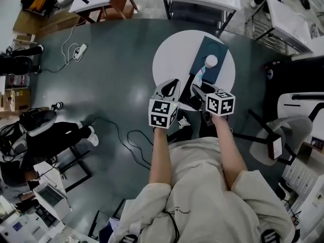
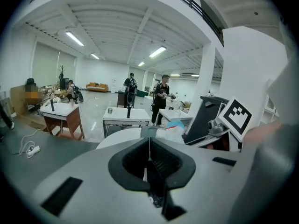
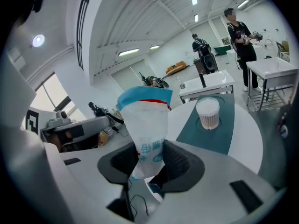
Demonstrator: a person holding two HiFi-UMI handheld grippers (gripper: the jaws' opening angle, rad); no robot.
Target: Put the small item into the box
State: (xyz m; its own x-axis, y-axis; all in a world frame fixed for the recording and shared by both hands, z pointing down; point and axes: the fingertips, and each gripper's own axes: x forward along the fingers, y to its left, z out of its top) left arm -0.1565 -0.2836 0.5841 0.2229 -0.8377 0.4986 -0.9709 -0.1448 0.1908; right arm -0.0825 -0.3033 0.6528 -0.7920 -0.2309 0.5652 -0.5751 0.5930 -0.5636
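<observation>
We see a thin, crinkled plastic packet (image 3: pixel 144 125). The white table (image 1: pixel 171 55) looks smooth and matt. The dark floor (image 1: pixel 116 72) is glossy.

The round white counter (image 1: pixel 172 54) carries a dark teal rectangle (image 1: pixel 216 45) toward its far right edge, and a small white round tub (image 1: pixel 211 61) stands on that rectangle.
</observation>
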